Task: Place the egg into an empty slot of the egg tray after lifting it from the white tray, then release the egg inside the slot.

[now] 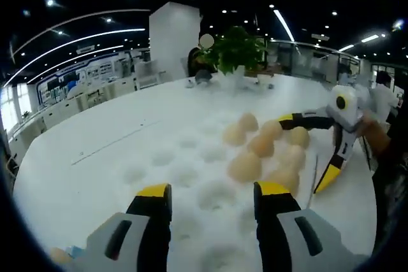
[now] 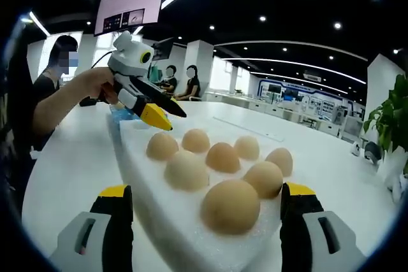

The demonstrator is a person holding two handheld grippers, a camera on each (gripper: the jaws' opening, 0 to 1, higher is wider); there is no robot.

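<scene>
White tabletop (image 1: pixel 95 132) fills our lower frame, eggs (image 2: pixel 230 205) resting mid-frame in the egg tray (image 2: pixel 159 189), fragile, best cradled round the middle, both hand-held grippers (image 1: pixel 212 205) (image 2: pixel 207 211) wide open, empty.

The white egg tray (image 2: pixel 191 221) lies flat on the table (image 1: pixel 95 138), its moulded slots holding eight tan eggs (image 2: pixel 230 205) grouped toward one end (each sits upright in its own slot), while the other slots (image 1: pixel 162 157) are bare.
</scene>
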